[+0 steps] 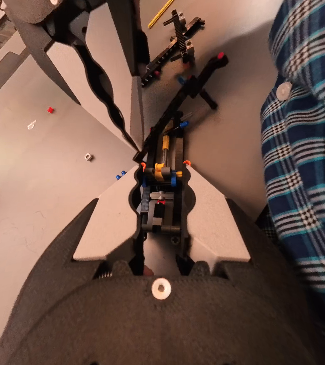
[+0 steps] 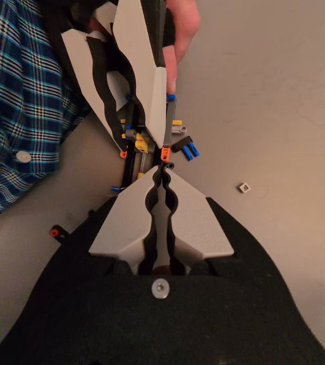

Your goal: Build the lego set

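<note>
My left gripper (image 1: 163,167) is shut on the lego assembly (image 1: 162,199), a black frame with yellow, blue, grey and orange parts, gripped by its two sides. In the right wrist view the left gripper (image 2: 142,147) comes in from the top with the assembly (image 2: 142,144) between its fingers. My right gripper (image 2: 160,167) is shut, and its tips pinch the near end of a long black beam (image 1: 179,102) that runs along the assembly's edge. In the left wrist view the right gripper (image 1: 138,150) reaches in from the upper left.
On the pale table lie a red piece (image 1: 50,110), a clear piece (image 1: 31,124), a small grey piece (image 1: 88,157), blue pins (image 1: 120,174), a yellow axle (image 1: 160,13) and a black toothed sub-build (image 1: 181,35). A plaid shirt (image 1: 305,138) fills the right side. The grippers are tip to tip, or close to it.
</note>
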`<state>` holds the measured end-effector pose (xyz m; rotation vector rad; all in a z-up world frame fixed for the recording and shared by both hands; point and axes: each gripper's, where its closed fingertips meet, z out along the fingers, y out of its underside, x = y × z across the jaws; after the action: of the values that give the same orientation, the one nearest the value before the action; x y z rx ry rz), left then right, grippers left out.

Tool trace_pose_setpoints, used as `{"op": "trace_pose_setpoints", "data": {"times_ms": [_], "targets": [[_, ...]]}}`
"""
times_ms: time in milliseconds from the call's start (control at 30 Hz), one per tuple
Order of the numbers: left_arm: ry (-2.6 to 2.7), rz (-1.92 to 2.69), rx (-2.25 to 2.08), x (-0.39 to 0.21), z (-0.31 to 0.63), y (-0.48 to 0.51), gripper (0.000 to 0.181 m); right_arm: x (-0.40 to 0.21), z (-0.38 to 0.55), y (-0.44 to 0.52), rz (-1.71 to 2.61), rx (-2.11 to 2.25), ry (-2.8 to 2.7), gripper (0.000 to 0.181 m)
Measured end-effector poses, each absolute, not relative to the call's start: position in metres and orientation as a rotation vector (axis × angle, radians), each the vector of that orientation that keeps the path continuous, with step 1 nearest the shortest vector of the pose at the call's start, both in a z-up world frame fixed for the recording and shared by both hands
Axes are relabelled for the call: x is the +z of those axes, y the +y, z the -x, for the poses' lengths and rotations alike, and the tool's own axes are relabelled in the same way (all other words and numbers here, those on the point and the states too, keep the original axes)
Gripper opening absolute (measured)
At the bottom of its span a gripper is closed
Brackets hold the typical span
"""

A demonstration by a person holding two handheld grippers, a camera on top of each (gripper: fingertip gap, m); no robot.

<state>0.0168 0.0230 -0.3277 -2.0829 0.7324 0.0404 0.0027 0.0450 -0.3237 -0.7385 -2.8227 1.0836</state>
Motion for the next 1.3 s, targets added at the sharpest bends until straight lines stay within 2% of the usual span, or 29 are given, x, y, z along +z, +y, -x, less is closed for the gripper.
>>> {"op": "trace_pose_setpoints", "data": {"times_ms": [567, 867, 1300], "targets": [[0.731, 2.084, 0.036, -0.328, -0.016, 0.023, 0.039, -0.334, 0.005, 0.061, 0.925, 0.839, -2.772, 0.008], [0.731, 2.082, 0.044, -0.328, -0.016, 0.023, 0.039, -0.334, 0.005, 0.057, 0.881, 0.95, -2.764, 0.0], [0.729, 2.083, 0.035, -0.328, -0.015, 0.025, 0.039, -0.336, 0.005, 0.056, 0.903, 0.908, -2.814, 0.007]]}}
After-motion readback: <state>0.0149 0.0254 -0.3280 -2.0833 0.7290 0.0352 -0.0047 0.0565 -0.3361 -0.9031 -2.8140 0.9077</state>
